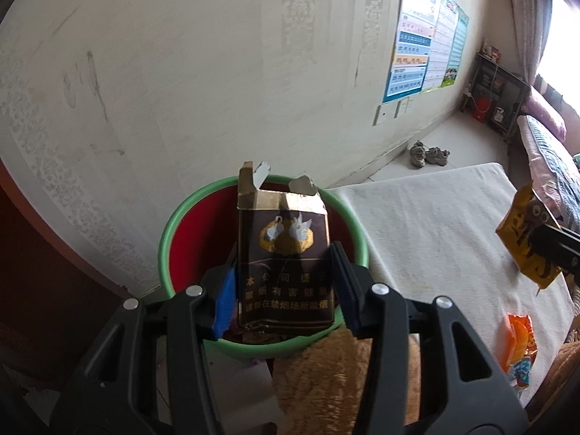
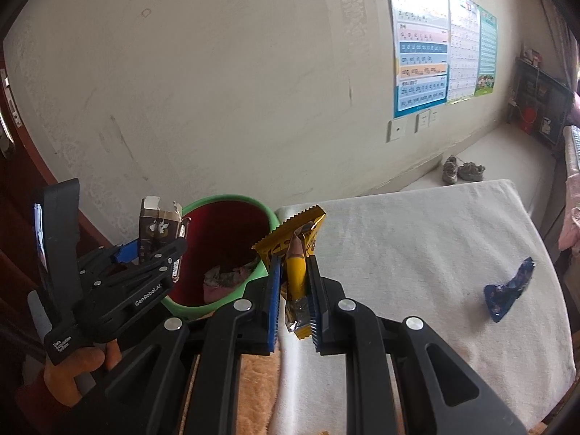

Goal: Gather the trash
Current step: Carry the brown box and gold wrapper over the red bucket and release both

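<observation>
White padded surface [image 2: 417, 253]; green-rimmed red bin [image 1: 174, 239] at its 9 o'clock edge (scraps inside). Left gripper [image 1: 284, 282] clamps a torn cigarette pack [image 1: 284, 253] over the bin; right gripper [image 2: 294, 290] pinches a yellow snack wrapper [image 2: 295, 250] at the bin's 3 o'clock.

Bin [image 1: 166, 239]: green rim, red interior. Cigarette pack [image 1: 284, 253] at 12 o'clock of the left view: dark brown, gold emblem, white swans, gold lettering. Wrapper [image 2: 301, 250]: yellow. Wrapper [image 2: 509, 290] at 3 o'clock of the right view: dark blue, patterned. Packet [image 1: 520, 348]: orange
</observation>
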Action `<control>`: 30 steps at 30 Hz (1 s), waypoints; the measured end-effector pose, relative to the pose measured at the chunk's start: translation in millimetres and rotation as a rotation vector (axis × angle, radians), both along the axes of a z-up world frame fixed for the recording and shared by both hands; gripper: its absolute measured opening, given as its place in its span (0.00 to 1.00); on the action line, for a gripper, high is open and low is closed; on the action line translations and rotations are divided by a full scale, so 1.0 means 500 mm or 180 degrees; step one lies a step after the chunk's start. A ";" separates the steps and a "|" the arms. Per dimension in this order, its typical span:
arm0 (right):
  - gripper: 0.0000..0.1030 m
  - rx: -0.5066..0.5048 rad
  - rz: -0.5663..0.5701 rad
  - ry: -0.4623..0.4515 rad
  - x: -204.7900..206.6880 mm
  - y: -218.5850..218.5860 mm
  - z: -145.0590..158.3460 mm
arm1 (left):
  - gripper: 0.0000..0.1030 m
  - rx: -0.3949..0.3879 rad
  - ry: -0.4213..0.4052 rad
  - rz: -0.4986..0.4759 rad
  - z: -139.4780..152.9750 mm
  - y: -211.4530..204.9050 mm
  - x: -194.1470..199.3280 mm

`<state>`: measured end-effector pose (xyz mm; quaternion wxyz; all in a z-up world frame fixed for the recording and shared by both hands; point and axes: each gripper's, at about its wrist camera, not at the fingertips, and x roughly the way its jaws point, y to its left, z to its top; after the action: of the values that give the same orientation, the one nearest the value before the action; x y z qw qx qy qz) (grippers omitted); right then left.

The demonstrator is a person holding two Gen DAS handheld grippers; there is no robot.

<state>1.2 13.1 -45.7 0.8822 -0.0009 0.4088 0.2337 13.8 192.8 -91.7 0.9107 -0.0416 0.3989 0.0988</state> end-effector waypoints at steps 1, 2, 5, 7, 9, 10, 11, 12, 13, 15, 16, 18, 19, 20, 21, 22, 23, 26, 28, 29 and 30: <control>0.14 -0.0007 0.0019 0.0007 0.001 0.006 -0.001 | 0.44 -0.0001 0.0012 0.0021 -0.003 0.006 -0.001; 0.14 -0.0019 0.0047 0.0017 0.004 0.014 -0.004 | 0.44 -0.0004 0.0020 0.0032 -0.005 0.010 0.000; 0.14 -0.0057 0.0130 0.0032 0.008 0.039 -0.010 | 0.44 -0.0004 0.0061 0.0082 -0.014 0.023 -0.003; 0.14 -0.0084 0.0178 0.0044 0.008 0.054 -0.015 | 0.44 -0.0039 0.0084 0.0109 -0.018 0.030 -0.005; 0.14 -0.0110 0.0236 0.0052 0.008 0.071 -0.020 | 0.44 -0.0062 0.0064 0.0134 -0.017 0.038 -0.010; 0.15 -0.0132 0.0263 0.0056 0.009 0.080 -0.024 | 0.44 -0.0064 0.0067 0.0146 -0.019 0.041 -0.013; 0.15 -0.0151 0.0300 0.0063 0.010 0.089 -0.029 | 0.44 -0.0074 0.0081 0.0159 -0.022 0.046 -0.015; 0.15 -0.0168 0.0339 0.0070 0.012 0.100 -0.035 | 0.44 -0.0077 0.0091 0.0170 -0.026 0.049 -0.016; 0.15 -0.0176 0.0360 0.0078 0.014 0.104 -0.039 | 0.44 -0.0077 0.0108 0.0186 -0.029 0.055 -0.016; 0.15 -0.0173 0.0418 0.0124 0.022 0.123 -0.051 | 0.44 -0.0078 0.0147 0.0221 -0.036 0.067 -0.017; 0.15 -0.0167 0.0431 0.0145 0.025 0.128 -0.055 | 0.44 -0.0081 0.0160 0.0240 -0.039 0.074 -0.017; 0.15 -0.0146 0.0460 0.0178 0.036 0.143 -0.062 | 0.44 -0.0080 0.0184 0.0294 -0.047 0.090 -0.017; 0.15 -0.0132 0.0479 0.0187 0.043 0.149 -0.065 | 0.44 -0.0086 0.0195 0.0313 -0.050 0.096 -0.015; 0.15 -0.0122 0.0504 0.0198 0.051 0.158 -0.067 | 0.44 -0.0093 0.0209 0.0337 -0.053 0.103 -0.013; 0.15 -0.0121 0.0521 0.0203 0.060 0.166 -0.069 | 0.44 -0.0098 0.0217 0.0358 -0.056 0.110 -0.010; 0.15 -0.0120 0.0532 0.0205 0.067 0.172 -0.070 | 0.44 -0.0099 0.0221 0.0374 -0.058 0.114 -0.009; 0.15 -0.0114 0.0544 0.0208 0.075 0.181 -0.071 | 0.44 -0.0098 0.0228 0.0396 -0.061 0.121 -0.005; 0.15 -0.0064 0.0553 0.0233 0.092 0.200 -0.069 | 0.44 -0.0091 0.0244 0.0424 -0.067 0.134 0.007; 0.15 -0.0044 0.0566 0.0237 0.100 0.210 -0.068 | 0.44 -0.0086 0.0256 0.0430 -0.071 0.140 0.015; 0.15 -0.0049 0.0577 0.0226 0.106 0.215 -0.067 | 0.45 -0.0086 0.0258 0.0422 -0.073 0.144 0.020; 0.15 -0.0055 0.0590 0.0209 0.109 0.220 -0.066 | 0.45 -0.0091 0.0254 0.0418 -0.073 0.146 0.024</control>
<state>55.8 123.1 -78.7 0.8429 -0.0387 0.4376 0.3107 25.8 265.9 -128.4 0.8850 -0.0767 0.4326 0.1542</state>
